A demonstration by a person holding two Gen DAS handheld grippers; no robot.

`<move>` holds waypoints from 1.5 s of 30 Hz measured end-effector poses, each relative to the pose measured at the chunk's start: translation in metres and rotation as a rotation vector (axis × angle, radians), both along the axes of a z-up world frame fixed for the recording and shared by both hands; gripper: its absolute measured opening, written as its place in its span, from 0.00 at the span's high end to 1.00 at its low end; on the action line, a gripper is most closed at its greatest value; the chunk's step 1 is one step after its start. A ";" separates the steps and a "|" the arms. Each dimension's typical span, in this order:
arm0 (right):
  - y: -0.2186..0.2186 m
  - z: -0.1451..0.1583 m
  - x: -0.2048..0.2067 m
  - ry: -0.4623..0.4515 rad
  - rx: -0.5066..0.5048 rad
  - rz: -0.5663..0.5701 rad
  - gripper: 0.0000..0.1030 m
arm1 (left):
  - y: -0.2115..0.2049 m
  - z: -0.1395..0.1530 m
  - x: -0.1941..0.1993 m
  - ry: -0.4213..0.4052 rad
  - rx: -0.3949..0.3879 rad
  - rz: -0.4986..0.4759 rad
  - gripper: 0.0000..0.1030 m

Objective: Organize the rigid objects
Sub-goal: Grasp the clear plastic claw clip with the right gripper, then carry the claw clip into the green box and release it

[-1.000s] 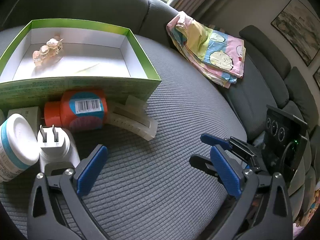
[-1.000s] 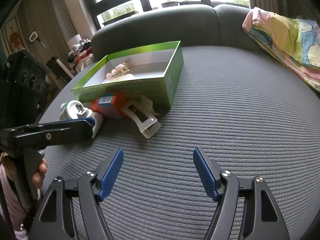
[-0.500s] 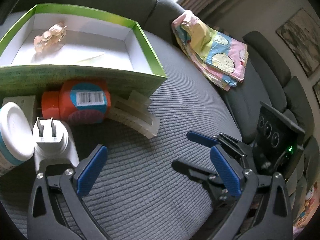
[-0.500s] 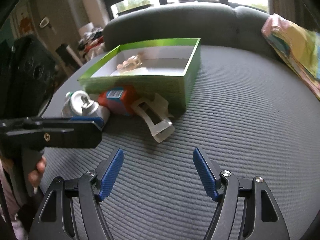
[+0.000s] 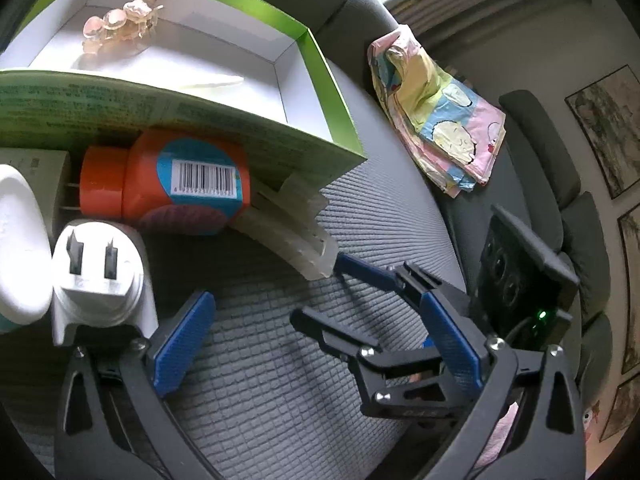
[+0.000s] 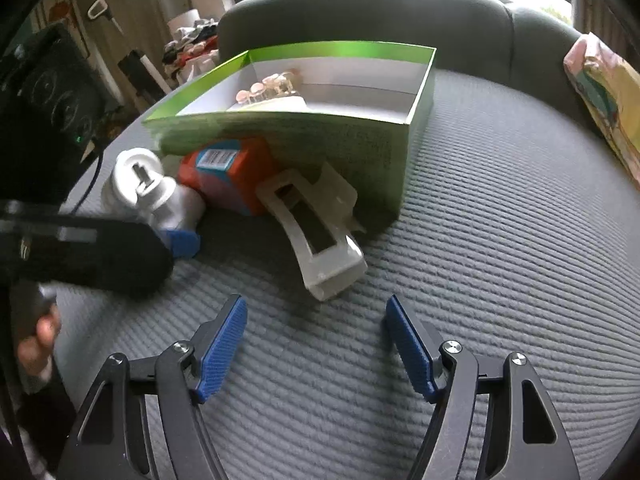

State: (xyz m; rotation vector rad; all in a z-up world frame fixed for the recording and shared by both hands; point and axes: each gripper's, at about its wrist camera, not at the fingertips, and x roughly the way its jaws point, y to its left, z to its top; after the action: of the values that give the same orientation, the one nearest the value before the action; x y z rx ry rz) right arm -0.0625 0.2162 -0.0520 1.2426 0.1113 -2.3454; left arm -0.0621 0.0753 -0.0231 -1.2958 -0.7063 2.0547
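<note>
Clearly the translucent hair claw clip (image 6: 316,232) is the thing nearest my right hand-held gripper (image 6: 316,356), which hangs just short of it with jaws spread wide and nothing between them. The clip lies on the sofa cushion (image 6: 500,280), its far end against the near wall of the green box (image 6: 344,148), touching the orange bottle (image 5: 184,184) on its left. I judge it light, stiff and a bit slick, with thin plastic teeth that could snap if squeezed across them; I would take it by the solid rectangular frame at its near end, pads on the two long sides.

My left hand-held gripper (image 5: 316,344) is also open and empty, sitting just beside the white plug adapter (image 5: 100,276). That adapter looks compact, hard and easy to pinch across its flat body rather than the prongs. A white-lidded jar (image 5: 16,256) sits at its left, cut off by the frame, so I cannot say much about it.

Inside the box a pinkish hair clip (image 5: 120,24) already lies at the far left, perhaps with a pale flat item near it. The cushion is grey, ribbed fabric, soft enough that things may tilt when pressed. A folded cartoon-print cloth (image 5: 436,108) rests at the far right, with windows behind the backrest.
</note>
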 end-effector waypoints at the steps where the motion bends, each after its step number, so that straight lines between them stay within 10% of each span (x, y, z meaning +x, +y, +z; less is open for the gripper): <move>1: -0.001 0.000 -0.003 0.007 -0.007 -0.003 0.30 | -0.001 -0.001 -0.001 -0.009 0.016 0.002 0.01; 10: -0.009 -0.004 -0.025 0.018 -0.038 -0.031 0.30 | -0.012 -0.002 -0.007 -0.044 0.081 0.035 0.01; 16: -0.016 -0.005 -0.011 0.028 0.014 0.015 0.65 | -0.015 -0.002 -0.008 -0.048 0.086 0.048 0.01; 27: 0.005 -0.002 0.034 -0.092 -0.089 0.041 0.66 | 0.016 -0.011 -0.007 -0.050 -0.014 -0.005 0.03; 29: 0.012 -0.002 0.036 -0.118 -0.128 0.030 0.66 | 0.016 -0.012 -0.007 -0.041 -0.012 -0.001 0.08; 31: 0.018 -0.003 0.036 -0.144 -0.167 0.016 0.66 | 0.014 -0.014 -0.008 -0.052 0.001 -0.004 0.46; 33: 0.022 -0.002 0.036 -0.156 -0.191 0.012 0.66 | 0.017 -0.018 -0.009 -0.066 -0.033 -0.006 0.60; 45: 0.011 0.006 0.041 -0.129 -0.159 0.055 0.67 | 0.017 -0.007 -0.004 -0.039 0.002 -0.028 0.71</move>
State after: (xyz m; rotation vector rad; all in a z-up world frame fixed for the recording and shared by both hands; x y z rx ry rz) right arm -0.0213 0.2271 -0.0461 1.2904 -0.0805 -2.1749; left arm -0.0659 0.0922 -0.0300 -1.3404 -0.7032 2.0106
